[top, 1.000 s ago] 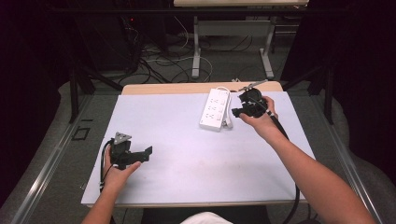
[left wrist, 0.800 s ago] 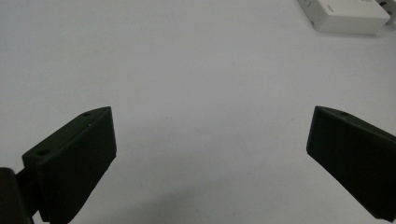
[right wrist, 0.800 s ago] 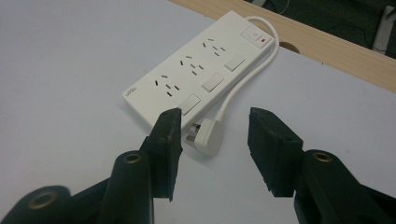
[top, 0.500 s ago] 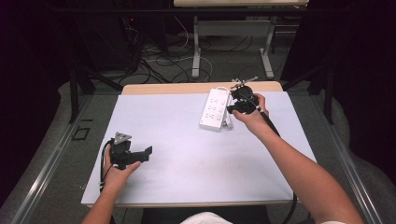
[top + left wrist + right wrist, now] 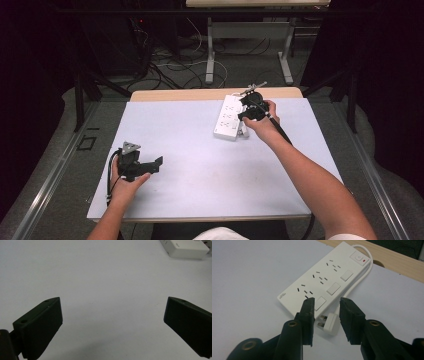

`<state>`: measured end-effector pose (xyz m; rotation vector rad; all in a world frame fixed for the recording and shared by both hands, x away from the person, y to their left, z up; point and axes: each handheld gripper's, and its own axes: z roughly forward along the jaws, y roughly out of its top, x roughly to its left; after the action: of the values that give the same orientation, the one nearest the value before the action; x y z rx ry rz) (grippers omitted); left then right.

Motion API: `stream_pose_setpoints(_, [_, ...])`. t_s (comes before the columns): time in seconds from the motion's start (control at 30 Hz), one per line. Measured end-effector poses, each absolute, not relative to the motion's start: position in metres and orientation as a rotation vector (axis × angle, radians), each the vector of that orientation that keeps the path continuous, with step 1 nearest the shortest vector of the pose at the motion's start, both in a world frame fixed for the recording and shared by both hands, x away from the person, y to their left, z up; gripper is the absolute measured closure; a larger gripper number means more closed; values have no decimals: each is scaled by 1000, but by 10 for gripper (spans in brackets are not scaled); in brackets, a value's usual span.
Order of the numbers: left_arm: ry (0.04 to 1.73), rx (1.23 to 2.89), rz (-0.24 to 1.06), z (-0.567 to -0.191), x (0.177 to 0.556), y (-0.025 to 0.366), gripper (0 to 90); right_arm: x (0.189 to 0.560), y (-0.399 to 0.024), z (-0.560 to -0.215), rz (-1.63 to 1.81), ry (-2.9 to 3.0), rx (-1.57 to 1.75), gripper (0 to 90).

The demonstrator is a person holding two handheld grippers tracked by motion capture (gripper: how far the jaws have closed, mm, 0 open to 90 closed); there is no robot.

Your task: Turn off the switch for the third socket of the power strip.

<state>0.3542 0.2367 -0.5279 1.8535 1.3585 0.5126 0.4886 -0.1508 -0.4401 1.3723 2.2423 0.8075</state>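
Closing on the plug (image 5: 328, 323), the right tool (image 5: 325, 320) (jaws narrowing, nothing pinched yet) should straddle its body squarely beside the power strip (image 5: 322, 280).

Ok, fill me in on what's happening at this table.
A person works at a table covered in pale sheeting, with a tool in each hand. The right tool is down at a white power strip near the far edge, and its jaws have just been closing. They now stand either side of the strip's white plug, which lies on the table beside the strip, not yet pinched. The left tool rests near the front left, jaws wide apart with nothing between them.
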Motion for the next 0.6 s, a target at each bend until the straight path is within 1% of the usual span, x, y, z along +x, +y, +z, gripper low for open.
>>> stream_pose_setpoints(0.23, [1356,1847,517,-528,354,237,18,496,-143,-445,803,2250,1391,701])
stream_pose_setpoints(0.6, [1359,1848,518,-528,354,238,18,507,-139,-458,808,2265,1422,716])
